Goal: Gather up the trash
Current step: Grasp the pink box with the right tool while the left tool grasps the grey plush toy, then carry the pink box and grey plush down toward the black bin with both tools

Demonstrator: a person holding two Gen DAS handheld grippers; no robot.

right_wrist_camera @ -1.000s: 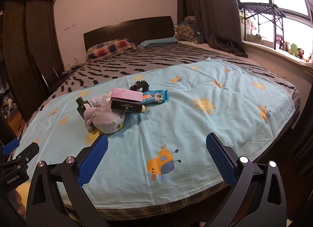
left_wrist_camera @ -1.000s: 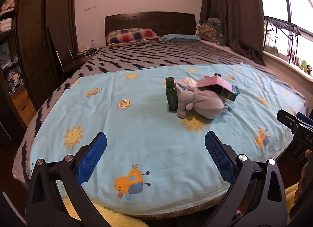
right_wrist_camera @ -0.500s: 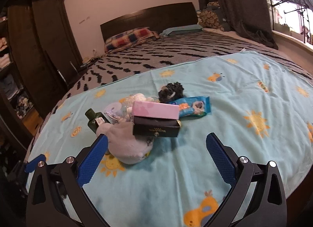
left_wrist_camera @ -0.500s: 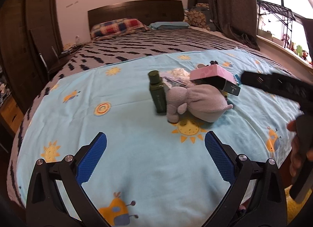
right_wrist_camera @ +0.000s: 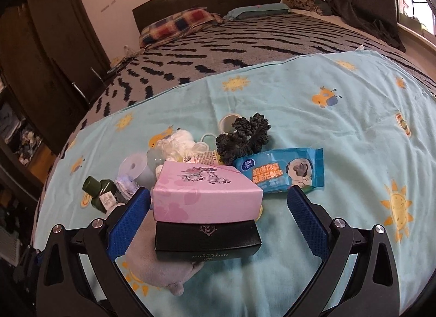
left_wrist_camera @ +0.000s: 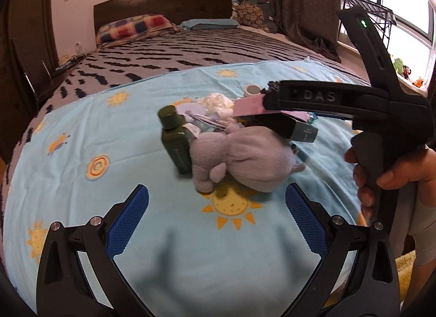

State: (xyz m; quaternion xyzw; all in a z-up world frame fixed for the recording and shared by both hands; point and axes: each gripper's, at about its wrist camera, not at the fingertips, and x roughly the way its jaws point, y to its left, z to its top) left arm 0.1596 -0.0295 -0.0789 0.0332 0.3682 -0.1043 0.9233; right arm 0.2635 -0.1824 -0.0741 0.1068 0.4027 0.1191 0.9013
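Observation:
A pile sits on the light blue sheet [left_wrist_camera: 114, 137]: a pink box [right_wrist_camera: 204, 194] on a black box [right_wrist_camera: 207, 238], a grey plush toy [left_wrist_camera: 245, 156], a dark green bottle [left_wrist_camera: 175, 141], a blue wipes pack [right_wrist_camera: 283, 171], white crumpled paper [right_wrist_camera: 177, 143], a tape roll [right_wrist_camera: 227, 123] and a dark knitted thing [right_wrist_camera: 245, 134]. My right gripper [right_wrist_camera: 218, 216] is open, its blue pads on either side of the pink and black boxes, not gripping. My left gripper [left_wrist_camera: 216, 216] is open and empty, just short of the plush toy. The right gripper's body [left_wrist_camera: 340, 98] shows above the pile in the left wrist view.
The bed carries a grey zigzag blanket [right_wrist_camera: 245, 44], a plaid pillow [left_wrist_camera: 133, 26] and a dark headboard [left_wrist_camera: 163, 0]. A dark wardrobe [right_wrist_camera: 49, 44] stands on the left, curtains and a window [left_wrist_camera: 408, 17] on the right. A yellow rug [left_wrist_camera: 406, 259] lies by the bed.
Both grippers have moved forward toward the pile. The right gripper now straddles the stacked boxes; the left one has closed in on the plush toy.

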